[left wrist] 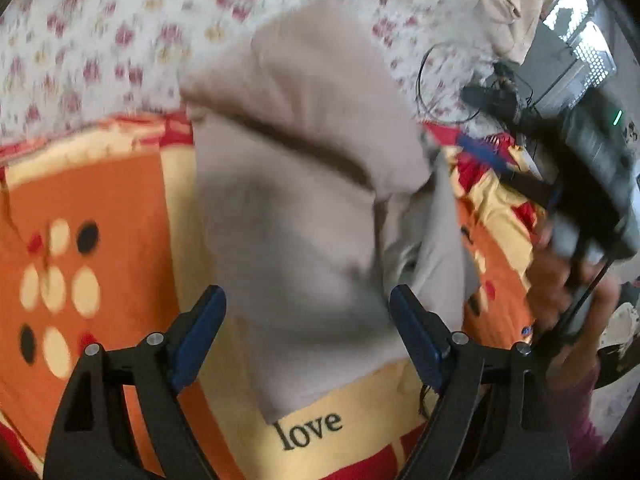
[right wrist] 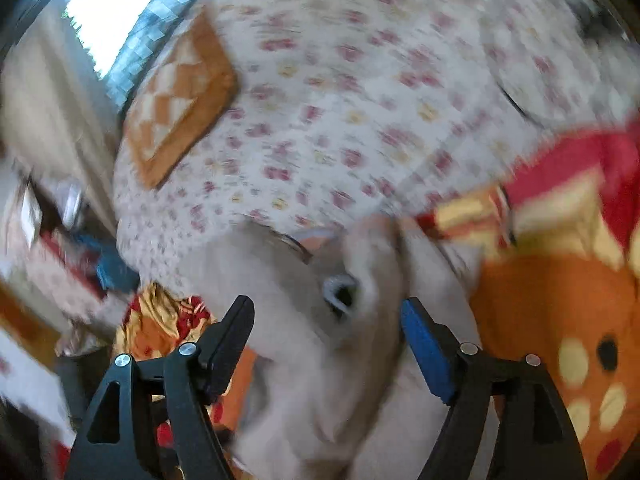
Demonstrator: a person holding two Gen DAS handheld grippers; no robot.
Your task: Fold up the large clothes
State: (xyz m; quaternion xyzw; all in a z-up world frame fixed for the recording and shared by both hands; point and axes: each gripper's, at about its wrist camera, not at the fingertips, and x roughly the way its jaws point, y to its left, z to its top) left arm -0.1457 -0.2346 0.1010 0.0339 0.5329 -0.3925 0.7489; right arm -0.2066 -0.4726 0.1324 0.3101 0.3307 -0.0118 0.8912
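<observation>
A large beige-grey garment point(left wrist: 296, 208) lies partly folded on an orange, yellow and red blanket point(left wrist: 100, 200), one flap doubled over its upper part. My left gripper point(left wrist: 308, 316) hovers over its near end, open and empty, blue pads wide apart. The right gripper's body point(left wrist: 592, 176) shows at the right edge, held in a hand. In the right wrist view the garment point(right wrist: 320, 340) lies under my right gripper point(right wrist: 328, 328), which is open and empty. The view is motion-blurred.
A floral white sheet point(left wrist: 120, 40) covers the bed beyond the blanket point(right wrist: 560, 300). An orange checked cushion point(right wrist: 180, 96) lies on the sheet. Black cables point(left wrist: 444, 80) and a pale cloth point(left wrist: 504, 0) lie at the far right. Clutter sits off the bed's left side point(right wrist: 60, 260).
</observation>
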